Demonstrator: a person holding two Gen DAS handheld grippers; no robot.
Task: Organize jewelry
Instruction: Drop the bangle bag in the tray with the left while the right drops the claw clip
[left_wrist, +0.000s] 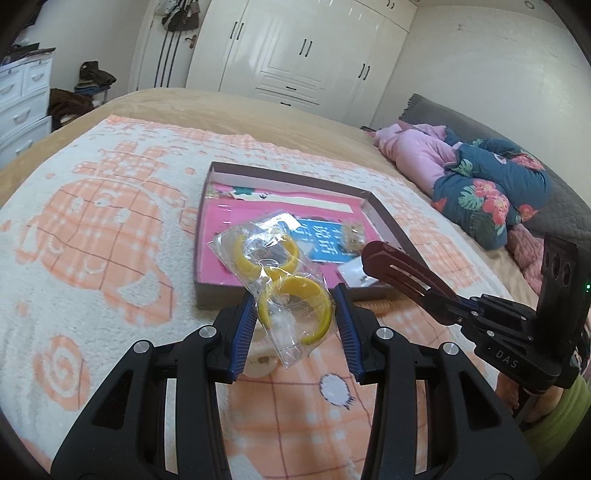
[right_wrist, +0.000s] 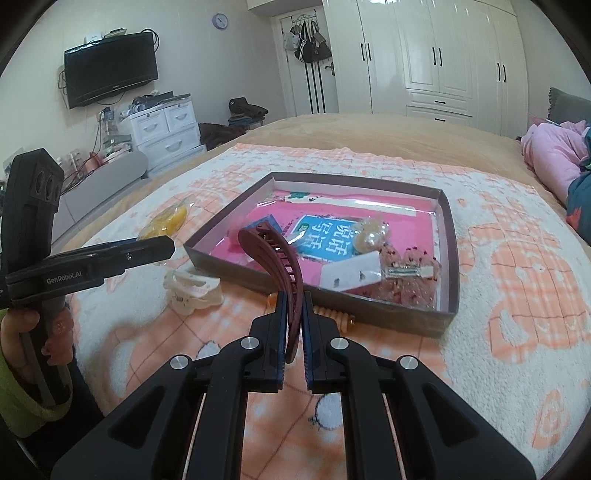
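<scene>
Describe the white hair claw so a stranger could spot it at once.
Start at the shallow box on the orange-and-white blanket. Just outside the box's near left corner, the white hair claw lies on the blanket, below the left gripper. It is the only white toothed clip; the maroon clip is in the right gripper, and the orange coil lies against the box's front wall.

left gripper (left_wrist: 295, 325): fingers clamped, held aloft | right gripper (right_wrist: 294, 325): fingers clamped, held aloft
</scene>
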